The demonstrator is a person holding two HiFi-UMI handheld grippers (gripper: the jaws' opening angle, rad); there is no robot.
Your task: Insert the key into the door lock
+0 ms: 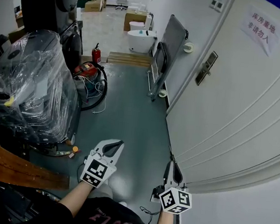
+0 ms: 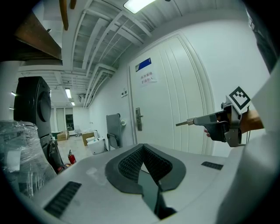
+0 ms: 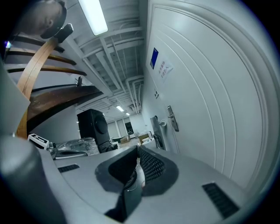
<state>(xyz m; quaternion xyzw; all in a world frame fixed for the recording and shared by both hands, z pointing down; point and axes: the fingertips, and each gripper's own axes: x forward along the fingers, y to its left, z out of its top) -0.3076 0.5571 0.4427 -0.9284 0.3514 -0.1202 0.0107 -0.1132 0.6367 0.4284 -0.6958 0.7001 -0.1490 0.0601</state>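
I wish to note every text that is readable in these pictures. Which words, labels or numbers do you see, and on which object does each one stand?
"库房重地 / 非请勿入": red characters in two lines on the white paper sheet stuck on the white door.
Blue plate above that sheet: too blurred to read.
Pink letters on the person's dark shirt: partly hidden, not readable.
Red fire extinguisher: its label is too small to read.

A white paper sheet (image 1: 262,26) on the pale panelled door (image 1: 240,104), far ahead of the right gripper (image 1: 171,163) and above it, carries two lines of red Chinese print: 库房重地 and 非请勿入. The blue plate (image 1: 279,3) just above that sheet cannot be read. Nor can the pink lettering on the person's dark shirt (image 1: 118,221) behind both claws.
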